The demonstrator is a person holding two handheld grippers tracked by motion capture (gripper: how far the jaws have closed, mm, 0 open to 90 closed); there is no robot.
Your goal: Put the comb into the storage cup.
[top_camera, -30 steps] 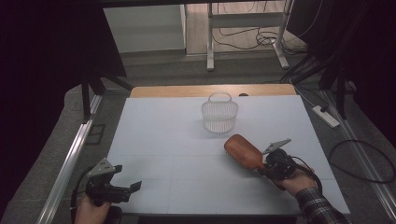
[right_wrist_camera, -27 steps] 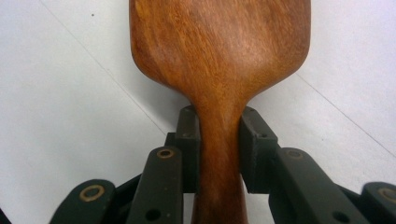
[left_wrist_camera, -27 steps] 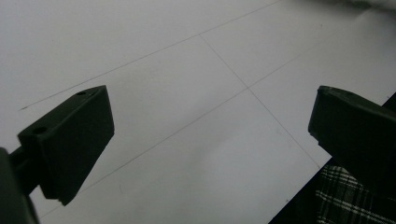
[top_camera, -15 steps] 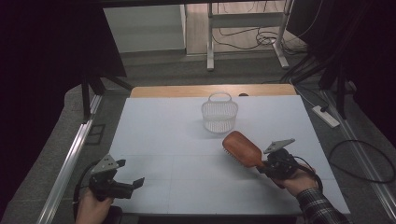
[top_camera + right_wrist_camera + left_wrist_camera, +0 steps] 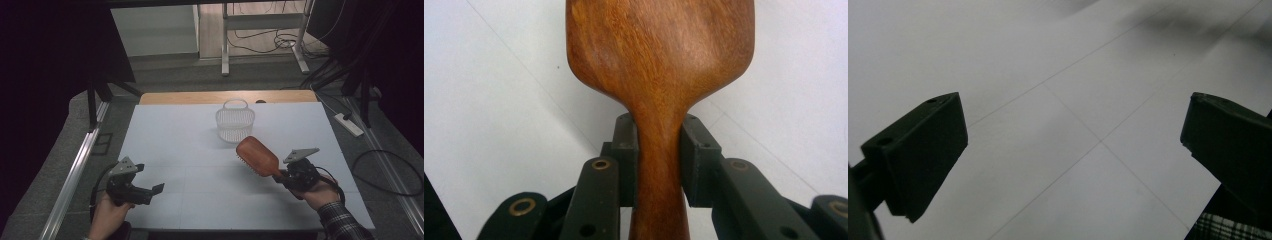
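A wooden hairbrush (image 5: 257, 156) was gripped at its neck by the right gripper (image 5: 285, 175), its fingers (image 5: 696, 160) seen pinching the handle close up. From above, a white basket (image 5: 235, 121) stood just beyond on the bench (image 5: 175, 145). The left gripper (image 5: 156, 191) was held wide open, empty.

- left gripper (image 5: 150, 191): black jaws, grey three-cornered plate, black cable
- right gripper (image 5: 658, 150): black blocky jaws, brass-ringed pivots
- plaid sleeve (image 5: 340, 222) behind right gripper
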